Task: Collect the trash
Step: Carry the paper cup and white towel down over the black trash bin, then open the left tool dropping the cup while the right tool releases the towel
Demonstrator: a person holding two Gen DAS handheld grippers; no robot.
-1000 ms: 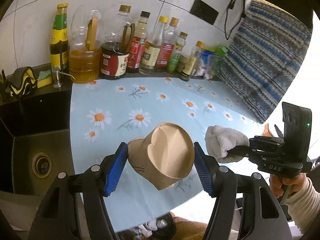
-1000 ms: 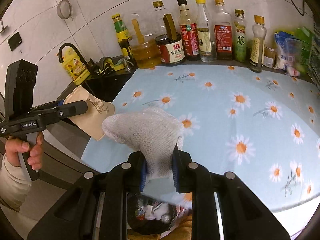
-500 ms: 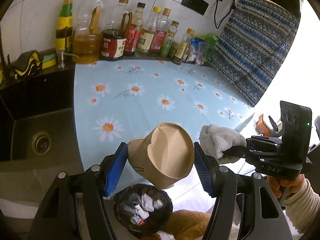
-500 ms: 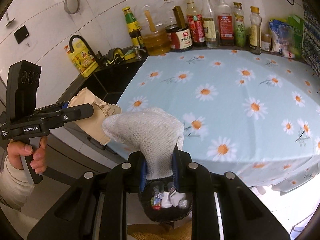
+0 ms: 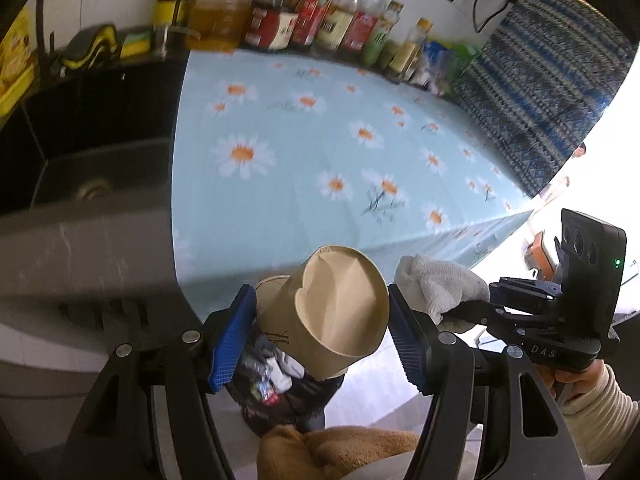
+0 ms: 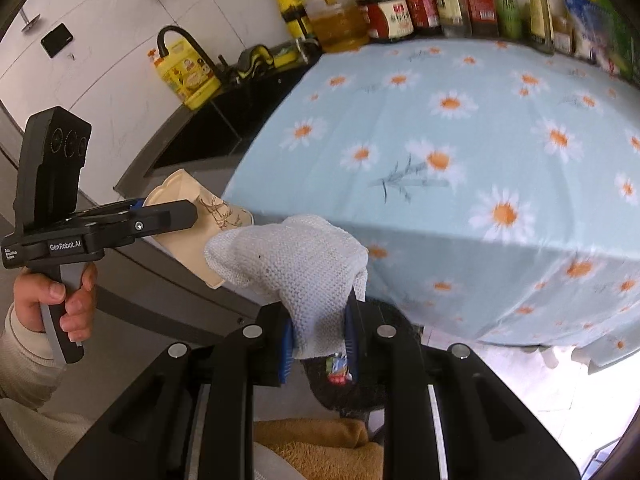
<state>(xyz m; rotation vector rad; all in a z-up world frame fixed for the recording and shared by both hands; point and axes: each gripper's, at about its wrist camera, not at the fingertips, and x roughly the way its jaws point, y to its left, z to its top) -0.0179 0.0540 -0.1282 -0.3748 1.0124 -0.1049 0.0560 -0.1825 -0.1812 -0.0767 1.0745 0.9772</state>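
Our left tool (image 5: 320, 328) grips a crushed paper cup (image 5: 336, 312) and our right tool (image 6: 318, 340) a white cloth (image 6: 292, 264) (both above the bin (image 5: 288, 396)).

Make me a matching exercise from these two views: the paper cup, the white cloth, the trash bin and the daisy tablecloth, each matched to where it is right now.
Things:
1. paper cup
2. white cloth
3. trash bin
4. daisy tablecloth

Places:
A. covering the counter beside the sink
B. clamped in the right gripper
C. on the floor below both grippers
D. squeezed in the left gripper

Pairs: 1-D, 2-B, 3-C, 4-A
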